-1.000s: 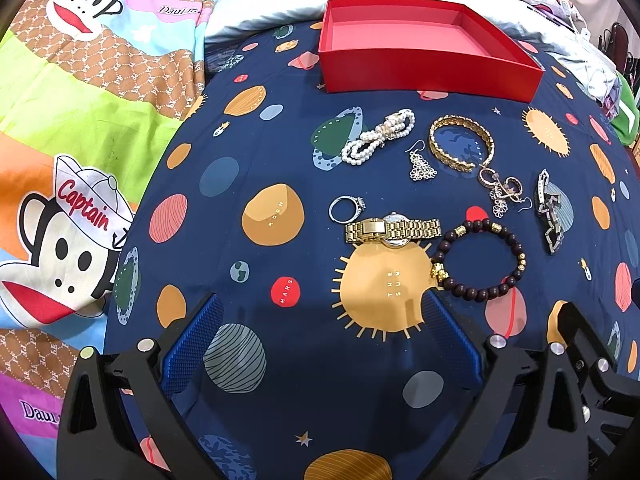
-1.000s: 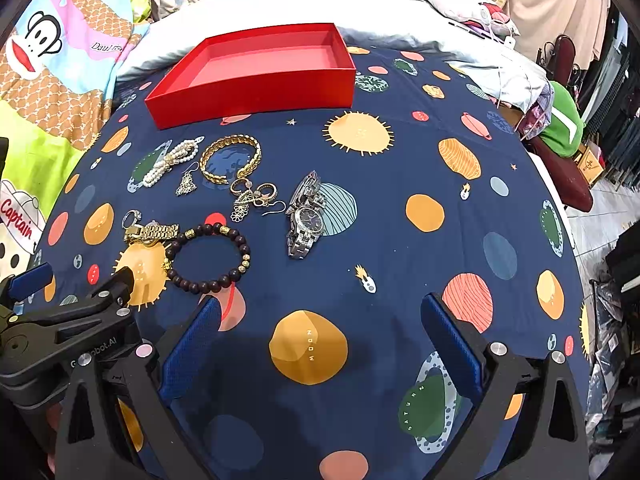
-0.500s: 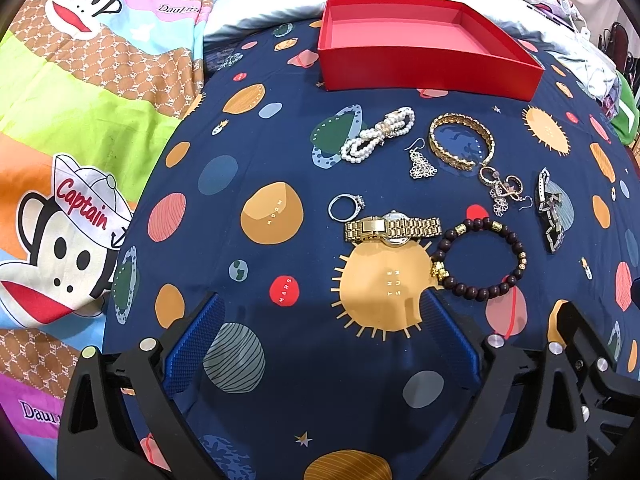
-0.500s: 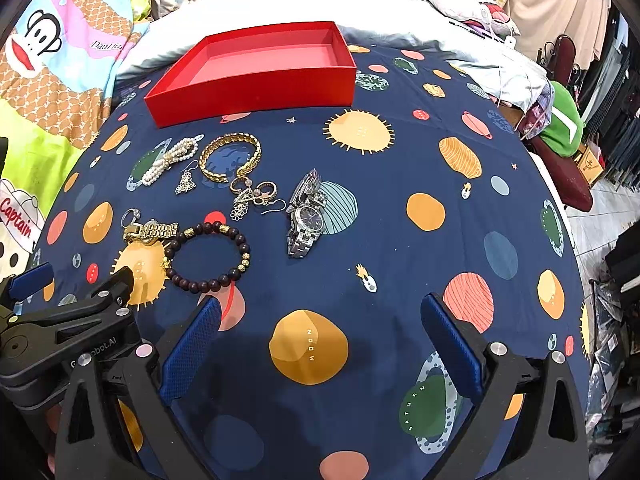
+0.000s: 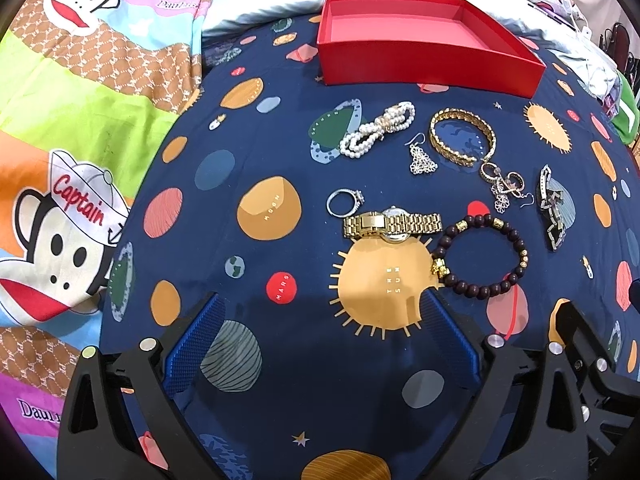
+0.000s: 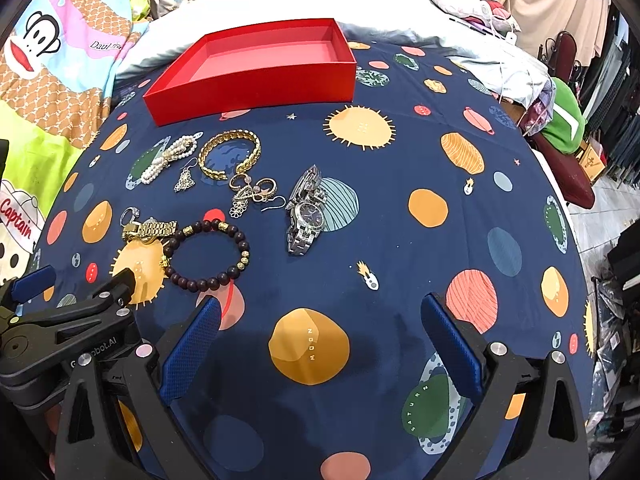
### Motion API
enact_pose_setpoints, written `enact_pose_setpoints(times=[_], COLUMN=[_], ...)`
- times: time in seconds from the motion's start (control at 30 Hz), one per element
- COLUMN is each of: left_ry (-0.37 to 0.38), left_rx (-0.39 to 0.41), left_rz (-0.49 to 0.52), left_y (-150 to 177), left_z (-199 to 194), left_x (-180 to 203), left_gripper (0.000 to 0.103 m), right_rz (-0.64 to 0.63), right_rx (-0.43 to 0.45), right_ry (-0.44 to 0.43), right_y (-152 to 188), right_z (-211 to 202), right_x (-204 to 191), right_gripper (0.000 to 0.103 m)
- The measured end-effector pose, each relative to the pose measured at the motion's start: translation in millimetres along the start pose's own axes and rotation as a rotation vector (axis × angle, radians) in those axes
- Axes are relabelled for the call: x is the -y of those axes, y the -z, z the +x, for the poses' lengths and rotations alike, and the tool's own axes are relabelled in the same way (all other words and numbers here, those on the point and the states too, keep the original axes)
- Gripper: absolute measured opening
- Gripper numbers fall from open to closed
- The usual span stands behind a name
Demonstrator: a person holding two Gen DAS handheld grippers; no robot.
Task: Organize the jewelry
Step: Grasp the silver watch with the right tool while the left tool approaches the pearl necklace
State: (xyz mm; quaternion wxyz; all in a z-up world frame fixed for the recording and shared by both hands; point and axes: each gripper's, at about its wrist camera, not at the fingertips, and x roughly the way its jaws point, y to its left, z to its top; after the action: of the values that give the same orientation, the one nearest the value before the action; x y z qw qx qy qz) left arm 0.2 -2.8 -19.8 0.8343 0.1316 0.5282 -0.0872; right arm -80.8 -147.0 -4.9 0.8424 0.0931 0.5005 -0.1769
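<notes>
I hold the left hand-held gripper [image 5: 320, 336] and right hand-held gripper [image 6: 320, 334] wide open, empty | jewelry lies loose on the bed, just before the empty red box [image 6: 256, 66] | risk: tangled earrings [image 6: 252, 192] beside the gold bangle [image 6: 230, 154] may snag and drag neighbours.

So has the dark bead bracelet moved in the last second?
No. In the right wrist view the dark bead bracelet still lies just right of the gold watch, well short of the red box.
</notes>
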Motion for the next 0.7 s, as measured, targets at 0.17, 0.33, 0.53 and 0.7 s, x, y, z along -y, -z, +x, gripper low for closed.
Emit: enact_pose_setpoints(times=[0.17,0.33,0.53,0.7], left_ry=[0.032,0.036,0.068,0.084], left_rx=[-0.008,-0.009,-0.030,-0.005], left_rz=[-0.026,-0.092,-0.125,-0.125], left_y=[-2.6,-7.8,-13.6,-18.2], left_z=[2.5,8.2,21.2,20.4], left_x=[-3.4,-20.2,-38.9,-41.4], left_gripper=[0.096,0.096,0.096,0.096], right_rz=[0.005,0.033,0.049,0.054], right_rx=[-0.002,-0.002,0.008,0.014], right_ry=[-0.013,-0.014,-0.022,-0.032], right_y=[-2.2,-5.7,-13.8,-22.0], right_z=[5.9,9.4,13.5,17.1], right_x=[2.7,11.1,21.0,23.8], right_gripper=[0.098,0.098,0.098,0.096])
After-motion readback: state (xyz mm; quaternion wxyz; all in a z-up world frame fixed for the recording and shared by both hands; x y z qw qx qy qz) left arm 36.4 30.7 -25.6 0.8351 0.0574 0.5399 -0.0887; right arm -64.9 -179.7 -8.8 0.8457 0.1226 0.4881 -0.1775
